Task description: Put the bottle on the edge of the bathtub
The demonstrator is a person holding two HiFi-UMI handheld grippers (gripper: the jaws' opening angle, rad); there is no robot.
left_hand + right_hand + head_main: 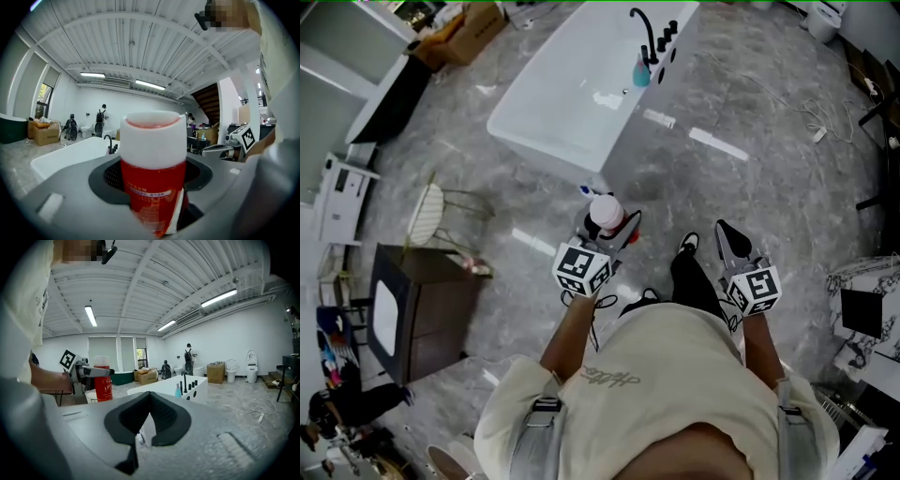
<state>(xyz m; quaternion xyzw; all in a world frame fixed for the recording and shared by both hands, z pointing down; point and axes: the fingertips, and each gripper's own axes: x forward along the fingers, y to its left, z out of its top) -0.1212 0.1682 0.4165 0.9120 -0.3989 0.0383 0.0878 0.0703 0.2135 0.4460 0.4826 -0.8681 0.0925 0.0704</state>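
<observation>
The bottle point(607, 214) is red with a white cap, and my left gripper point(609, 232) is shut on it, holding it upright above the grey floor. In the left gripper view the bottle point(152, 187) fills the middle, with the dark pads against its red body. The white bathtub point(514, 124) stands some way ahead of it, and also shows as the bathtub point(70, 157) low at the left. My right gripper point(724, 234) hangs to the right of the bottle, shut with nothing in it. From the right gripper view I see the bottle point(103, 383) at left and the bathtub point(164, 387) further off.
A black faucet point(642, 28) and a teal bottle point(641, 70) stand on the tub's far edge. A dark cabinet point(417, 309) and a wire chair point(427, 214) are at left, a cardboard box point(473, 33) beyond. Cables point(816, 122) lie on the floor at right. People stand far off.
</observation>
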